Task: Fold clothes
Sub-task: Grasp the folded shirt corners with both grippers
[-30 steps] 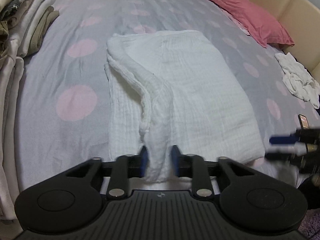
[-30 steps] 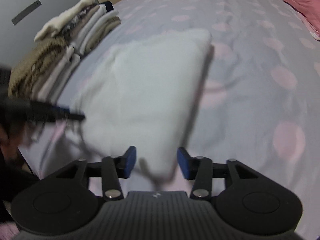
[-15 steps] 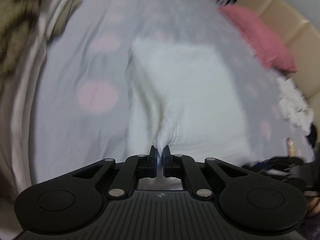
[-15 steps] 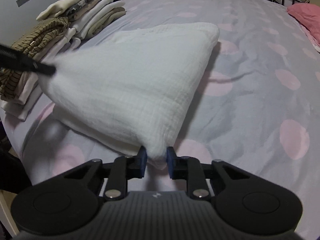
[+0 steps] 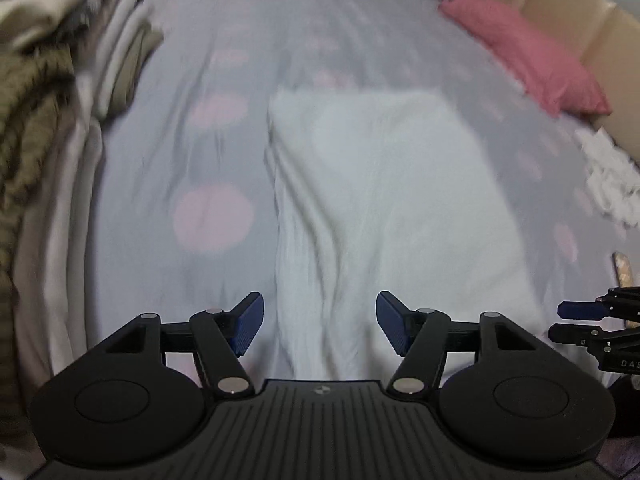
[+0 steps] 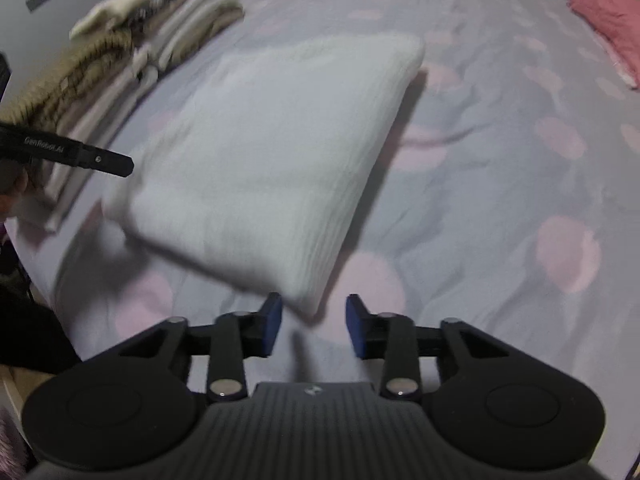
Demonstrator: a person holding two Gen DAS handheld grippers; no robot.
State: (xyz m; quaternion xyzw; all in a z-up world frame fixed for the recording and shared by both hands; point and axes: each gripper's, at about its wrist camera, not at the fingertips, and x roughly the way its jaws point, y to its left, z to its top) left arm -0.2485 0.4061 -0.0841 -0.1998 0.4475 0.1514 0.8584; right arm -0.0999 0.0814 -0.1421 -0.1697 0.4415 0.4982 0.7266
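1. While both views are blurred, one white garment shows as a soft, crinkled rectangle of folded cloth lying flat on the bed, its near edge just ahead of both tools.
2. Wide apart, the blue ridged pads of the left tool grip nothing; rumpled folds run down the cloth between them.
3. Likewise parted and empty, the right tool has the near corner of the garment just beyond its pads.
4. Grey bedding carries many pale pink round spots.
5. One stack of folded clothes, beige, white and knitted brown, sits along the bed's left edge.
6. One pink pillow lies by the padded tan headboard, and one crumpled white cloth lies near it.
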